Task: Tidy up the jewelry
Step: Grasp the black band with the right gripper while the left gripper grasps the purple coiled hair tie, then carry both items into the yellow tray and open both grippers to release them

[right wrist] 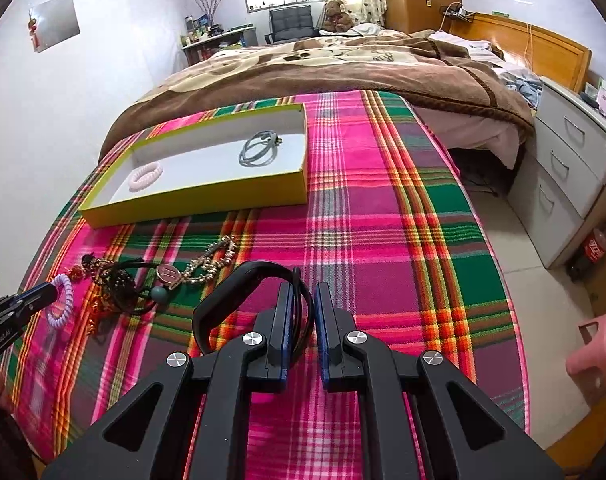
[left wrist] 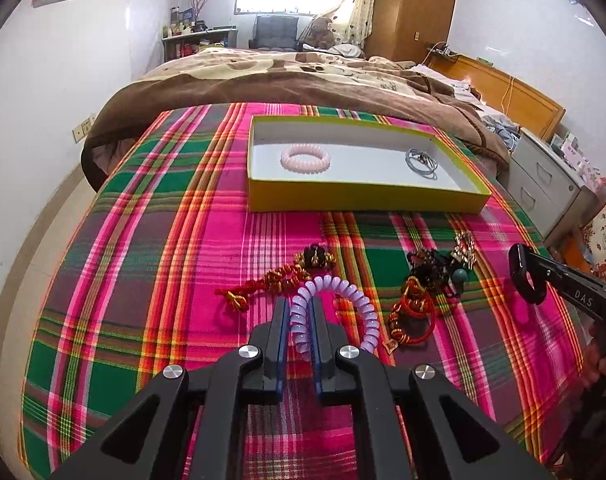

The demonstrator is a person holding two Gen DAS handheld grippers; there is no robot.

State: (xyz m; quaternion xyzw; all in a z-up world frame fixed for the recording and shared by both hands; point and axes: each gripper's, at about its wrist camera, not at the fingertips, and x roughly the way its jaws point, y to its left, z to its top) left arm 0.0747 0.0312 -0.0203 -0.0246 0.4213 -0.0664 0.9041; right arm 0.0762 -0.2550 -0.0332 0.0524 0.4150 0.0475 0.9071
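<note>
A yellow box [left wrist: 363, 198] with a white floor lies on the plaid cloth; it also shows in the right wrist view [right wrist: 199, 202]. Inside are a pink coil bracelet [left wrist: 305, 157] and a grey cord loop [left wrist: 422, 162]. My left gripper [left wrist: 302, 304] is shut on a lilac coil bracelet [left wrist: 343, 290], just above the cloth. My right gripper [right wrist: 303, 292] is shut on a black band [right wrist: 223, 300], seen from the left wrist view at far right [left wrist: 527, 280]. Red-gold knotted cords [left wrist: 279, 280], a black bead tangle [left wrist: 431, 272] and a gold chain [right wrist: 213, 264] lie on the cloth.
The plaid cloth [right wrist: 383, 220] covers a table in front of a bed with a brown blanket [left wrist: 303, 80]. A grey drawer unit [right wrist: 571, 168] and a pink stool [right wrist: 599, 356] stand to the right on the floor.
</note>
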